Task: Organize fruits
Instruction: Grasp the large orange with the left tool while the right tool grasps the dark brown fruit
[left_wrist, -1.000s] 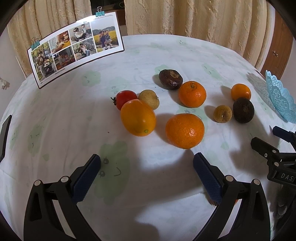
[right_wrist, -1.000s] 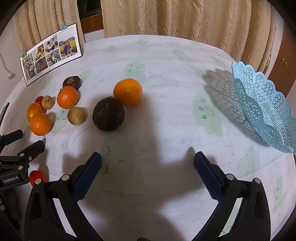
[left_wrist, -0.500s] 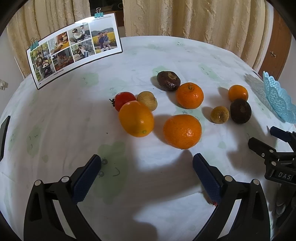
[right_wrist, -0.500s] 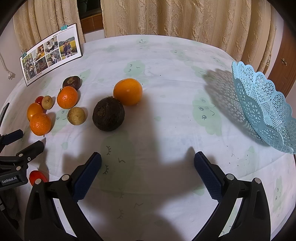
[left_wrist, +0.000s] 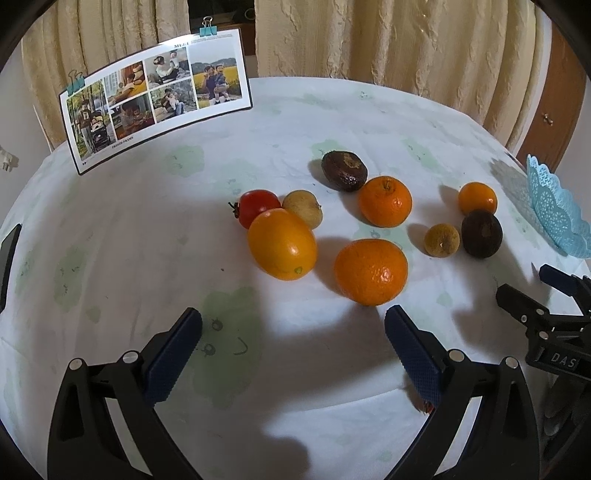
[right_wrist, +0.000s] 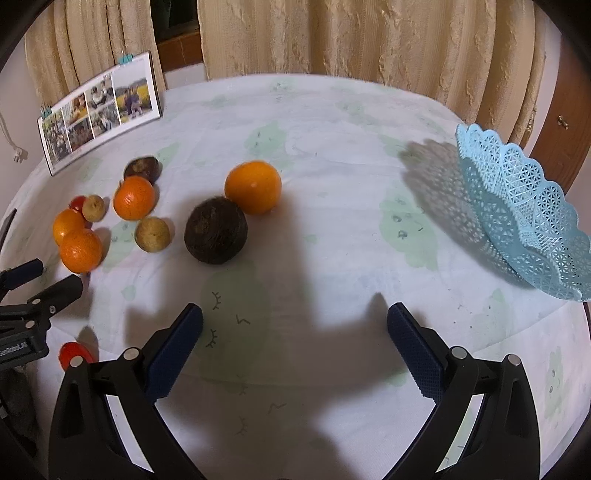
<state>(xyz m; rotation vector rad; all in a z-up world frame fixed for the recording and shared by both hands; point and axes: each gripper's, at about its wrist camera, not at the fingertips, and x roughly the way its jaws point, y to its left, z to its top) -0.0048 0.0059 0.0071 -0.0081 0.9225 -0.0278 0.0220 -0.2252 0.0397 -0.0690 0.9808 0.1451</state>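
left gripper (left_wrist: 293, 349): jaws spread wide, nothing between the blue pads, held over the tablecloth (left_wrist: 147, 240). right gripper (right_wrist: 295, 347): jaws likewise spread wide and empty.

fruit layout, left wrist view: a large orange (left_wrist: 371, 271) lies just ahead of the right-hand pad. an oval yellow-orange fruit (left_wrist: 282, 248) lies beside it on the left, touching a red tomato (left_wrist: 257, 206) and a pale tan fruit (left_wrist: 303, 207) behind it. farther back, a stemmed orange (left_wrist: 385, 201) sits against a dark brown fruit (left_wrist: 344, 171).

right wrist view: a dark round fruit (right_wrist: 216, 235) rests ahead of the left-hand pad, touching an orange (right_wrist: 253, 186) behind it. a small tan fruit (right_wrist: 152, 234) lies near its left side. a second red tomato (right_wrist: 75, 354) sits at the lower left, partly hidden by the gripper frame.

the light blue lattice basket (right_wrist: 524, 218) stands at the right table edge, well apart from all fruit, with no fruit visible inside. a photo collage card (left_wrist: 155, 96) stands at the far left edge.
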